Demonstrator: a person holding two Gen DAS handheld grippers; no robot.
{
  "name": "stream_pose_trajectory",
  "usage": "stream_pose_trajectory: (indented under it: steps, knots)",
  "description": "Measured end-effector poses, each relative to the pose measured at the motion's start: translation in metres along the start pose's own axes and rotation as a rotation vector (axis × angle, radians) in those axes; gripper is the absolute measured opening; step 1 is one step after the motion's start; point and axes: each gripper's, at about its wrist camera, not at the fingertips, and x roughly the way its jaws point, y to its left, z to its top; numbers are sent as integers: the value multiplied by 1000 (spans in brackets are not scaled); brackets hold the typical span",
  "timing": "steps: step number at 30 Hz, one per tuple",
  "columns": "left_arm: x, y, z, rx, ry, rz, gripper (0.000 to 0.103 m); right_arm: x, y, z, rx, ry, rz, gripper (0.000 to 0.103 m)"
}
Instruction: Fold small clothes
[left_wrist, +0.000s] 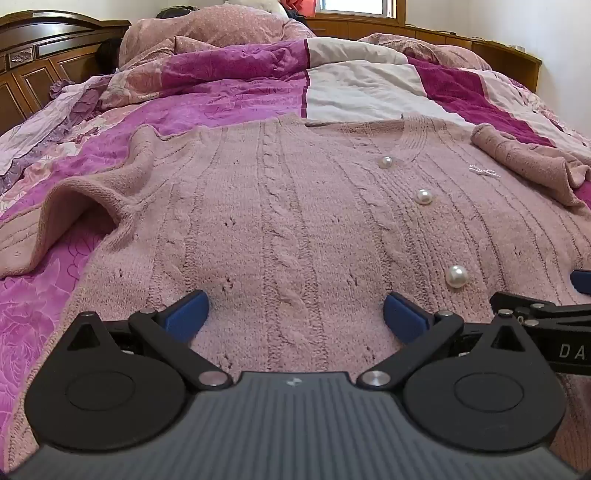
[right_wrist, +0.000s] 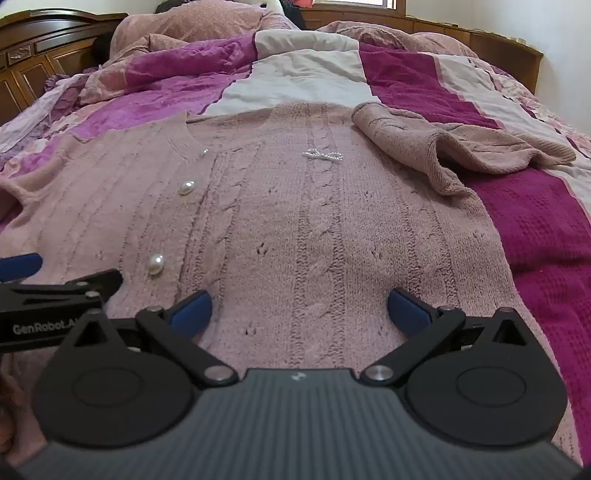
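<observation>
The left hand-held gripper (left_wrist: 295, 314) has a ribbed dark grey body, flanked by two round black discs. Black link arms with silver pivot screws run out to blue finger pads (left_wrist: 186, 314). The right hand-held gripper (right_wrist: 300, 312) is built the same, blue pads (right_wrist: 408, 312) included. White lettering marks the side of each: "GenRobot" reads on the left one, seen from the right wrist.

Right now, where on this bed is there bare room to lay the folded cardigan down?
Free: the white and magenta bedspread beyond the pink cardigan's neckline, up to the rumpled quilt, and the magenta strip right of the cardigan's body. Crowded: the cardigan's front, under both open tongs, and the bunched sleeve at its right shoulder.
</observation>
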Motion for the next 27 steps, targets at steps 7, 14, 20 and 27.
stream_pose_trajectory:
  steps: [7, 14, 20, 27]
  knots:
    - [1, -2, -1, 14, -6, 13, 103, 0, 1, -2, 5, -12, -2, 103]
    - [0, -2, -1, 5, -12, 7, 103, -3, 0, -3, 6, -15, 2, 103]
    - [0, -1, 0, 2, -13, 5, 103, 0, 2, -1, -1, -14, -9, 103]
    - [0, -1, -1, 2, -14, 6, 103, 1, 3, -2, -1, -15, -11, 103]
